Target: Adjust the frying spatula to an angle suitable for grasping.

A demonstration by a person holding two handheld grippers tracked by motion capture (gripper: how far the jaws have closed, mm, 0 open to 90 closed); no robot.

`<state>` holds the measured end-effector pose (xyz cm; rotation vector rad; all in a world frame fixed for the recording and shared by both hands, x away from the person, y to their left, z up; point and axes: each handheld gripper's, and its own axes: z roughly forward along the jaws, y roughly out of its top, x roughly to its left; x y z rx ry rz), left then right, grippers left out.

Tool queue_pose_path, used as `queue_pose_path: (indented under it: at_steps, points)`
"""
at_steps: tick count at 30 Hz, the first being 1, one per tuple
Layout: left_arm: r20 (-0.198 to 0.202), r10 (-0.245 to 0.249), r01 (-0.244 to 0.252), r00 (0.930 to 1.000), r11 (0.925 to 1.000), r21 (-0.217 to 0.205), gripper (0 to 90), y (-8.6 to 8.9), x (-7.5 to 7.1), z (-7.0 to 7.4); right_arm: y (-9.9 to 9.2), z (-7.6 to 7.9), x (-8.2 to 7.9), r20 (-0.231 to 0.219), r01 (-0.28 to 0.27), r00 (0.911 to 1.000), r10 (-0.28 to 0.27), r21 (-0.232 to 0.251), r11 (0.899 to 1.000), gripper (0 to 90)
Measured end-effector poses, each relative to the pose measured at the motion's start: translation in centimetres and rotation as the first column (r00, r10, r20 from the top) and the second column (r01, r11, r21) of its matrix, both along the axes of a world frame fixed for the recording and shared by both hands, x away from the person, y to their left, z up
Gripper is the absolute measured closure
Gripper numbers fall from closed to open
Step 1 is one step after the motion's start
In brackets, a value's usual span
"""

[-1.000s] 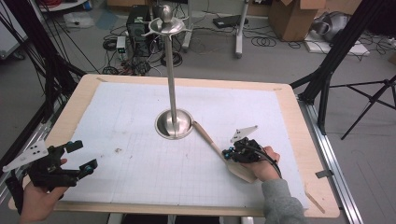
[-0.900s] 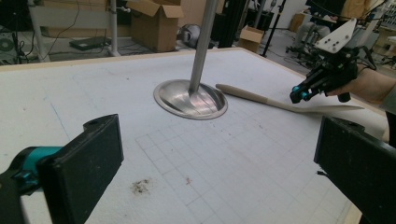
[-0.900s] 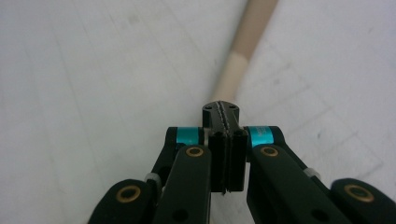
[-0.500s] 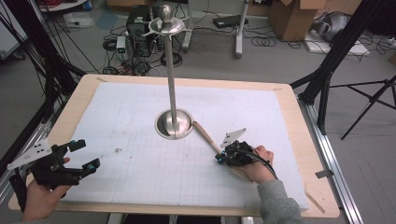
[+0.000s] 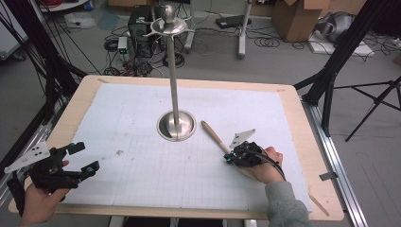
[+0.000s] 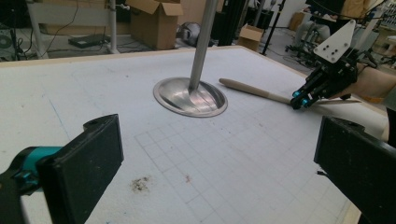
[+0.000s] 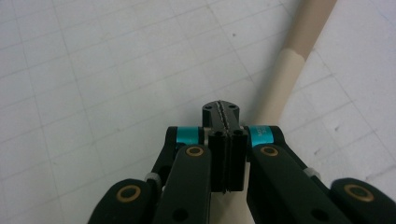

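A steel stand, a tall pole (image 5: 172,71) on a round dished base (image 5: 176,126), rises at the middle of the white gridded mat (image 5: 142,109). A wooden utensil handle (image 5: 213,135) lies just right of the base, running toward the person's right hand. My right gripper (image 5: 228,160) is shut, its tip low over the mat at the handle's left side. In the right gripper view the jaws (image 7: 221,112) are pressed together with nothing between them, and the handle (image 7: 299,42) passes behind on the right. My left gripper (image 5: 87,157) is open near the front left corner; its pads (image 6: 84,172) stand wide apart.
The mat covers a wooden tabletop (image 5: 312,142) with raised edges. Small dark smudges (image 6: 140,184) mark the mat ahead of the left gripper. Beyond the table are black tripod legs (image 5: 331,61), cables and cardboard boxes (image 5: 295,16) on the floor.
The right hand and its shut gripper have shifted a little left and nearer, ending against the handle. The left gripper has barely moved and stays open.
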<state>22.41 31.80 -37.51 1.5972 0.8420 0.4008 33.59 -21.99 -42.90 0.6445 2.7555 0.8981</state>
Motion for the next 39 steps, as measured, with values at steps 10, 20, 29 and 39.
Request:
queue_pose_path:
  at_steps: [10,20,29,39]
  points:
    - [0.002,0.007,-0.007,1.0000,1.0000,0.002,1.8,0.3,-0.2,0.0,-1.9,0.9,0.7,-0.022,0.064,0.9979,-0.061,0.151,0.986,90.0]
    - [-0.007,0.008,-0.008,0.9999,0.9999,0.009,1.8,0.0,-0.2,-0.1,-1.9,1.4,3.1,-0.006,0.146,0.9892,-0.147,0.158,0.977,90.0]
    - [-0.015,0.010,-0.010,0.9998,0.9999,0.012,1.8,0.2,-0.1,-0.4,-1.1,0.9,5.2,-0.029,0.178,0.9839,-0.176,0.129,0.975,90.0]
    - [-0.018,0.018,-0.018,0.9997,0.9998,0.011,1.8,0.6,-0.3,-0.5,-0.5,-0.3,6.3,-0.081,0.244,0.9683,-0.236,0.099,0.965,90.0]
